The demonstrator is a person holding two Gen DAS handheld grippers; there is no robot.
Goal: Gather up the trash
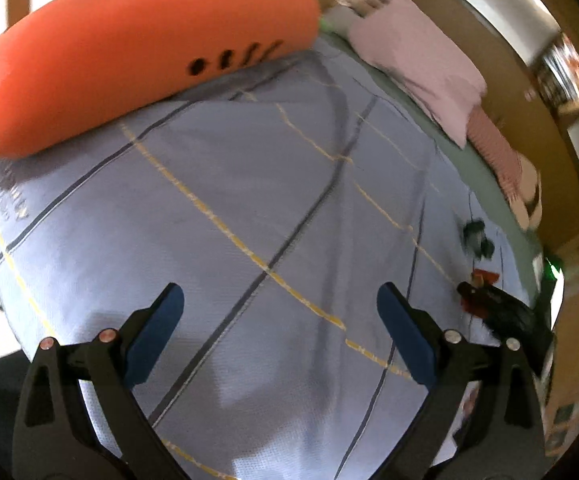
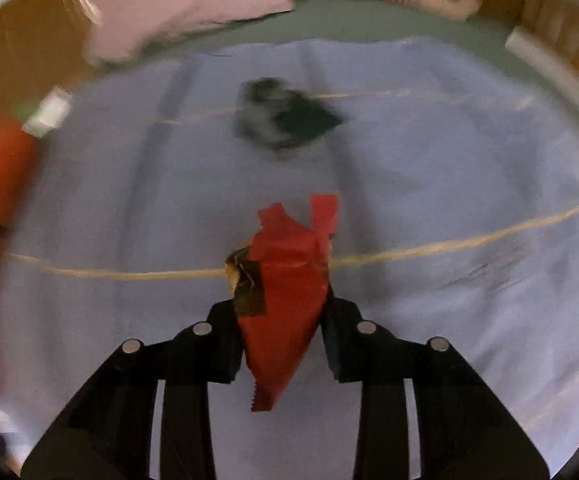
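Note:
In the right wrist view a torn red wrapper [image 2: 289,280] with a brown scrap stuck to its left side sits between the fingers of my right gripper [image 2: 283,320], which is shut on it just over the blue bedspread [image 2: 449,184]. Farther on lies a crumpled dark green and grey wrapper [image 2: 285,116]. In the left wrist view my left gripper [image 1: 279,292] hangs open over the bedspread [image 1: 249,168] with nothing between its blue pads. At that view's right edge the right gripper [image 1: 489,304] shows with the red wrapper [image 1: 485,276], and the dark wrapper [image 1: 475,236] lies just beyond.
A long orange pillow [image 1: 129,60] lies along the far left of the bed. A pink pillow [image 1: 417,60] and a pink striped item [image 1: 497,152] sit on the green sheet [image 2: 369,24] by the wooden bed frame [image 1: 489,32]. A small white object [image 2: 47,114] lies near the orange pillow.

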